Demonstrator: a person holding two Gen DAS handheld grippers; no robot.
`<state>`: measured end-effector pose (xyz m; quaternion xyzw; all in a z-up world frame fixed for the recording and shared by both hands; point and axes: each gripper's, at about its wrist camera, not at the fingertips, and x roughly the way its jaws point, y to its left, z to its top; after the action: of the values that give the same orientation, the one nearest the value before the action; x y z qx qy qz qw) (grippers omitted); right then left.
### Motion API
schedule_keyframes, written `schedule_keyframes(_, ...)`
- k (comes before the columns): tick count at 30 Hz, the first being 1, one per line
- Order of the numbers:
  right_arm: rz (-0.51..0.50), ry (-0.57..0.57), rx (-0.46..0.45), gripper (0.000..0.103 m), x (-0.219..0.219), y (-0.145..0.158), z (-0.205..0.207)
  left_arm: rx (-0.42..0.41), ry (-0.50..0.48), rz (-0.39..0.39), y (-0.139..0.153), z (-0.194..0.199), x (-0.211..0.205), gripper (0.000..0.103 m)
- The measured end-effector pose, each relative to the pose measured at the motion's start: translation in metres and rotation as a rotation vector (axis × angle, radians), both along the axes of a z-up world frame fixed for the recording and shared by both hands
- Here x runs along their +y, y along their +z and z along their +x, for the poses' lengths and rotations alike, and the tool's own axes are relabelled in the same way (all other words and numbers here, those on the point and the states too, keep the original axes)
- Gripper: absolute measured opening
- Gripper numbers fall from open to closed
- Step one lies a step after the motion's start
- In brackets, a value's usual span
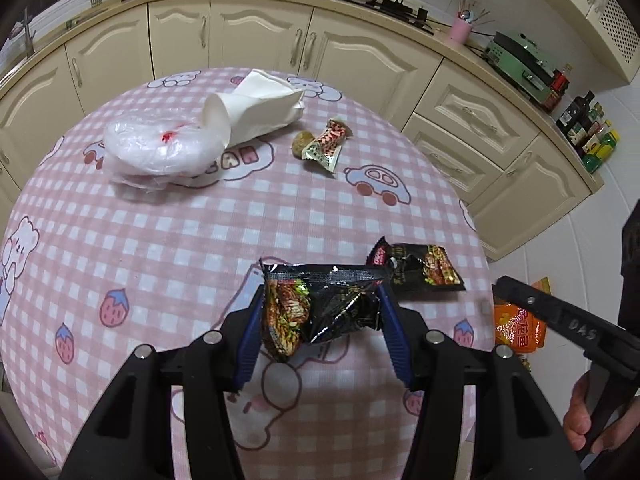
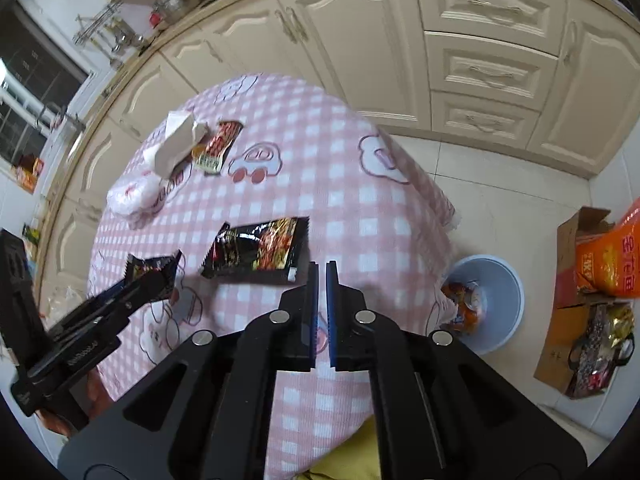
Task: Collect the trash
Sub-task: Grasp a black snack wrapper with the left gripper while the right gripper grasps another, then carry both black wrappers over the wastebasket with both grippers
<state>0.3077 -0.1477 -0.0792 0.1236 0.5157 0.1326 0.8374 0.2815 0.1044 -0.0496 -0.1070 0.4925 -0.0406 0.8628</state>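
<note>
My left gripper (image 1: 320,300) is shut on a crumpled black snack wrapper (image 1: 328,304) and holds it just above the pink checked tablecloth (image 1: 180,240). A second black wrapper (image 1: 420,268) lies flat to its right, near the table edge. The right wrist view shows that flat wrapper (image 2: 256,252) just left of my right gripper (image 2: 322,266), whose blue pads stand a narrow gap apart with nothing between them. Further left, the left gripper (image 2: 152,276) carries its wrapper (image 2: 150,266). Far across the table lie a small red wrapper (image 1: 326,144), a brown lump (image 1: 302,144), white paper (image 1: 260,108) and a clear plastic bag (image 1: 160,148).
A pale blue bin (image 2: 496,312) with orange trash inside stands on the floor by the table's right edge. Beyond it is a cardboard box (image 2: 568,236) with an orange bag. Cream kitchen cabinets (image 2: 480,60) run behind the table. A hand (image 1: 580,412) grips the right tool.
</note>
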Motion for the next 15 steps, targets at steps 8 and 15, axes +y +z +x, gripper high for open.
schedule_keyframes(8,-0.083,0.053,-0.03,0.095,0.061,-0.01,0.014,-0.002,0.089,0.026,0.001,-0.004,0.04,0.053)
schedule_keyframes(15,-0.349,0.105,-0.163,0.09,0.121,-0.04,0.015,0.02,0.167,0.032,-0.008,-0.006,0.084,0.053)
